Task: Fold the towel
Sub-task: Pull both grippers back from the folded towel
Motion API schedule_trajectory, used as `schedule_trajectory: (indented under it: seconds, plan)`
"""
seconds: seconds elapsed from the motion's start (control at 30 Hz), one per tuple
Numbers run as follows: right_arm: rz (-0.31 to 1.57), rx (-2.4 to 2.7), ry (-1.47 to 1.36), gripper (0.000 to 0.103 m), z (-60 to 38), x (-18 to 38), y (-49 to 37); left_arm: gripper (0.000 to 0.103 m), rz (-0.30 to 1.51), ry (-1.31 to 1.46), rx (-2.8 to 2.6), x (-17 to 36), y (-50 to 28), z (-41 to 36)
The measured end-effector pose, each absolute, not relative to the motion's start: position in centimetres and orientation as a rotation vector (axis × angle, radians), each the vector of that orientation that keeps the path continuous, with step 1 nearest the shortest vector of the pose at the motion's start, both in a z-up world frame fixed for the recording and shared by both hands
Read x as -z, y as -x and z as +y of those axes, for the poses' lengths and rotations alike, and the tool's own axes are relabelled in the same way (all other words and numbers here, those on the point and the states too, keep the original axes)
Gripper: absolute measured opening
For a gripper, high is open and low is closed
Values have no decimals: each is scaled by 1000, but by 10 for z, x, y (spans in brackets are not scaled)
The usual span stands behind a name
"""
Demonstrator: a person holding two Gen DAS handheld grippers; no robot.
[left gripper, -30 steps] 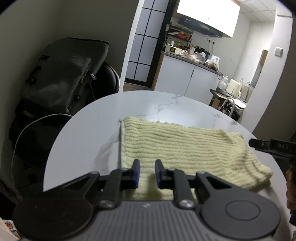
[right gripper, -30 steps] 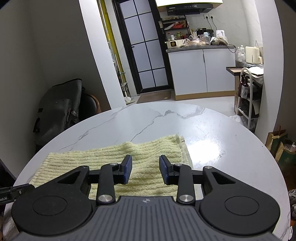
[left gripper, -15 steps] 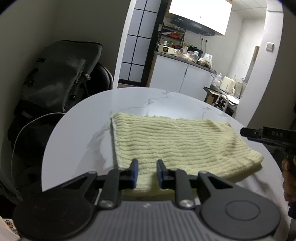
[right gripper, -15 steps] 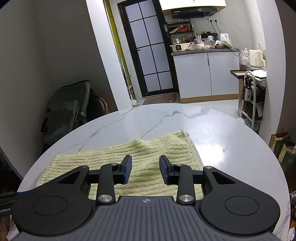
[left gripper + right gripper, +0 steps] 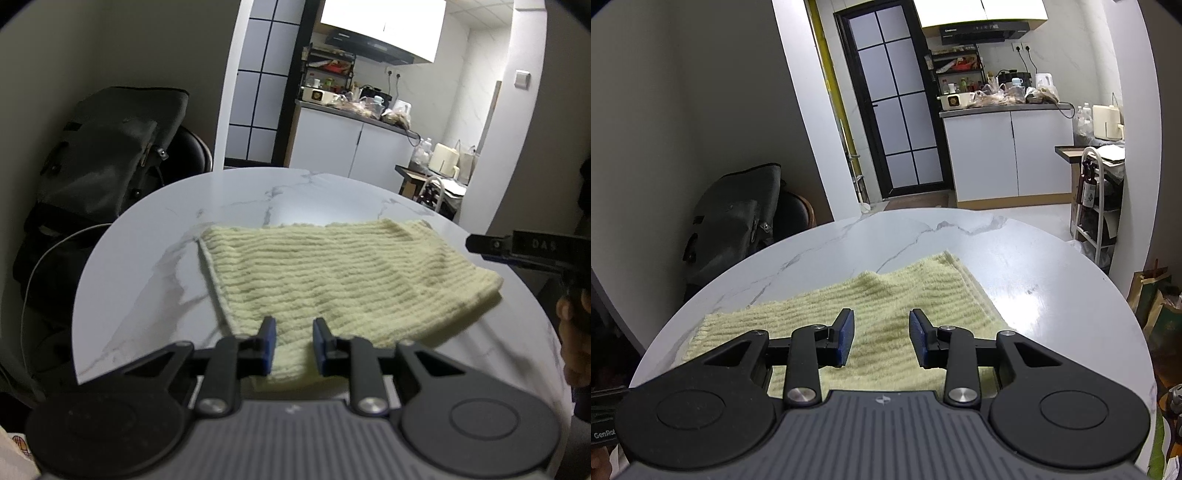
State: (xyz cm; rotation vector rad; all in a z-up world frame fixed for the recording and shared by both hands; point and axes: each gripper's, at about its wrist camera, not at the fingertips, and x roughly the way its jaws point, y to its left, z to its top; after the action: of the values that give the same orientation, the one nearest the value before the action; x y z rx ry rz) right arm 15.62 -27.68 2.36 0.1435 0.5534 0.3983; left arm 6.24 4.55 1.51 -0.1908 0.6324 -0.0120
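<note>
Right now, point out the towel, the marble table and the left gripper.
towel (image 5: pixel 332 280), left wrist view, middle of its ribbed top.
marble table (image 5: pixel 1052 280), right wrist view, bare surface right of the towel.
left gripper (image 5: pixel 293 345), left wrist view, gap between its blue-padded fingertips.

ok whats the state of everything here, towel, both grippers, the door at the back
towel: lying on the table, folded over, right-hand edge rounded and doubled, a small hump near its far edge
left gripper: open, empty, over the towel's near edge
right gripper: open, empty, over the towel
table: round marble top, towel on the near part
glass-panel door: shut
</note>
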Motion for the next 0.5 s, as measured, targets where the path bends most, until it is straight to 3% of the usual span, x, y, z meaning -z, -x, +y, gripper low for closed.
schedule_trajectory:
  seconds: [0.5]
  plan:
    - [536, -415, -147, 37, -299, -23, -131, 25, 632, 157, 41, -13, -49, 17]
